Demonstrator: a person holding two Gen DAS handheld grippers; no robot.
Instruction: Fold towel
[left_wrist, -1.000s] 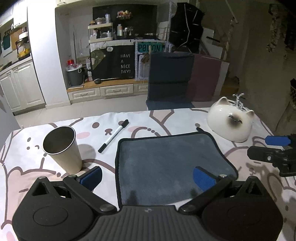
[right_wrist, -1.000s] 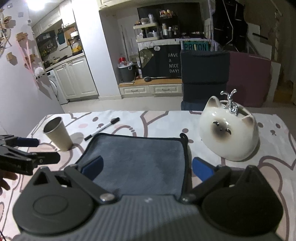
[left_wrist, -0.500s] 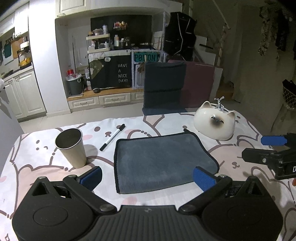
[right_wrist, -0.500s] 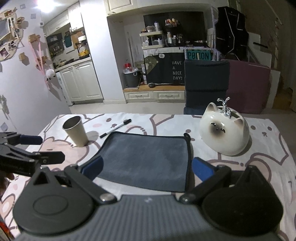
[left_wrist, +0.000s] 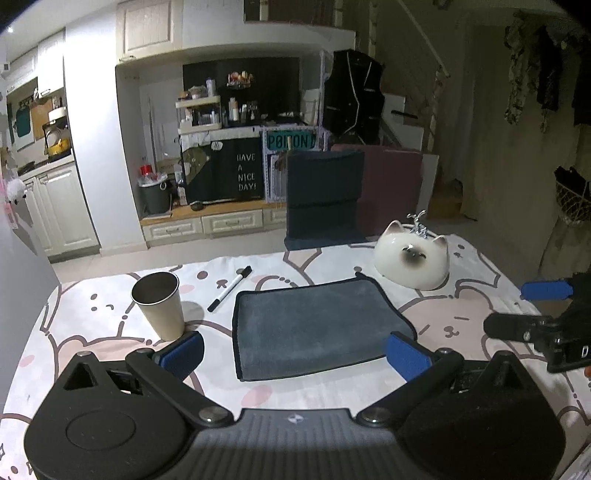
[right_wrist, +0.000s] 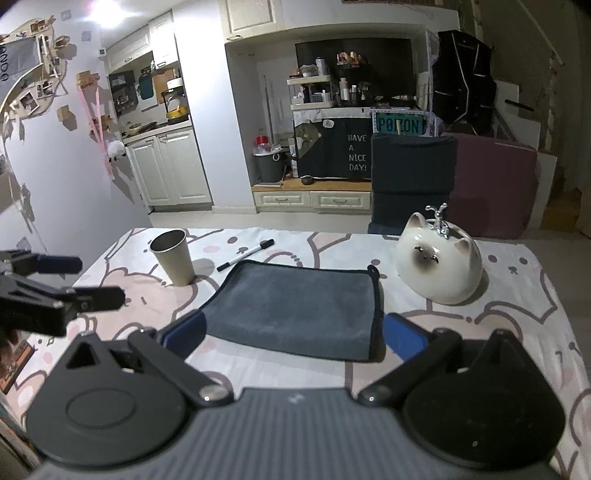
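Observation:
A grey towel (left_wrist: 317, 325) with a dark hem lies folded and flat on the table; it also shows in the right wrist view (right_wrist: 295, 306). My left gripper (left_wrist: 295, 354) is open and empty, held above the table just short of the towel's near edge. My right gripper (right_wrist: 291, 336) is open and empty, also back from the towel's near edge. Each gripper shows in the other's view: the right gripper (left_wrist: 535, 310) at the right edge, the left gripper (right_wrist: 66, 284) at the left edge.
A metal cup (left_wrist: 159, 306) stands left of the towel and a black-capped marker (left_wrist: 229, 284) lies beyond its far left corner. A white cat-shaped ceramic pot (left_wrist: 413, 258) sits at the far right. The table wears a patterned cloth (left_wrist: 92, 317). A dark chair (left_wrist: 321, 195) stands behind.
Both grippers have pulled back and up from the towel, which now lies farther off in both views. The towel itself has not moved.

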